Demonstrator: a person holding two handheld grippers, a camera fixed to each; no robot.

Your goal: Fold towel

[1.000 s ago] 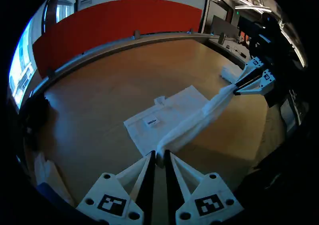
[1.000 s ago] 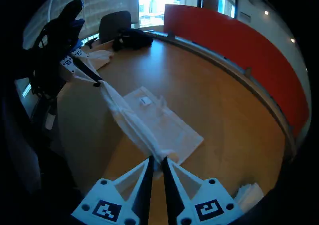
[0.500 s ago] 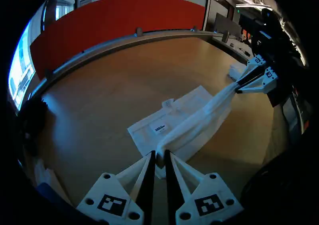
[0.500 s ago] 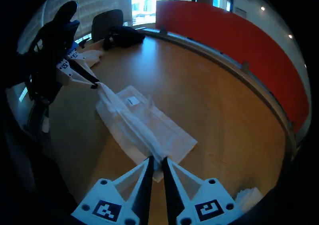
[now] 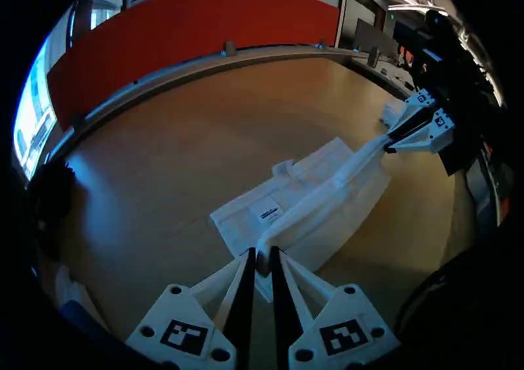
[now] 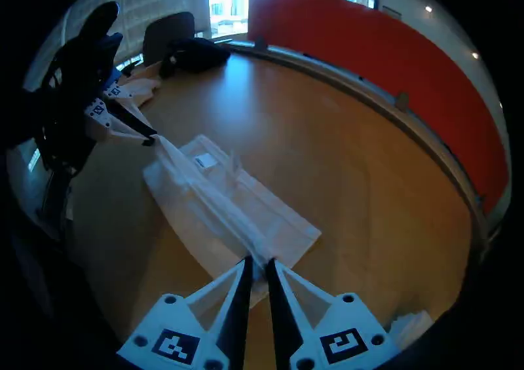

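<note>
With both jaws drawn in to a narrow gap, my left hand-held gripper (image 5: pixel 262 257) is clenched on one corner of the white towel (image 5: pixel 314 196), right at the fingertips. My right hand-held gripper (image 6: pixel 257 265) grasps the other corner of the same edge in the same way.

Between the two grips, the lifted edge runs as a taut, bunched ridge, raised off the tabletop (image 5: pixel 164 147). Below the ridge, the rest of the towel lies spread flat on the tabletop. One layer drapes down from the ridge on the right of my left hand-held gripper. The other layer lies flat on its left. A small label (image 5: pixel 265 211) faces up on that flat layer, just ahead and slightly left of my left fingertips.

Step in hand, as I judge it: the first fold, with the gripped edge being carried across the flat layer. The ridge stands roughly over the middle of the cloth, so I rate this fold about half done.

The next move calls for the following:
- Move both hand-held grippers together toward the far side of the flat layer.
- Hold equal height and tension so the edge does not skew.
- Lower until the edges meet, then release both corners.

Well beyond the towel, a red partition (image 5: pixel 196 29) runs along the far rim of the tabletop.
</note>
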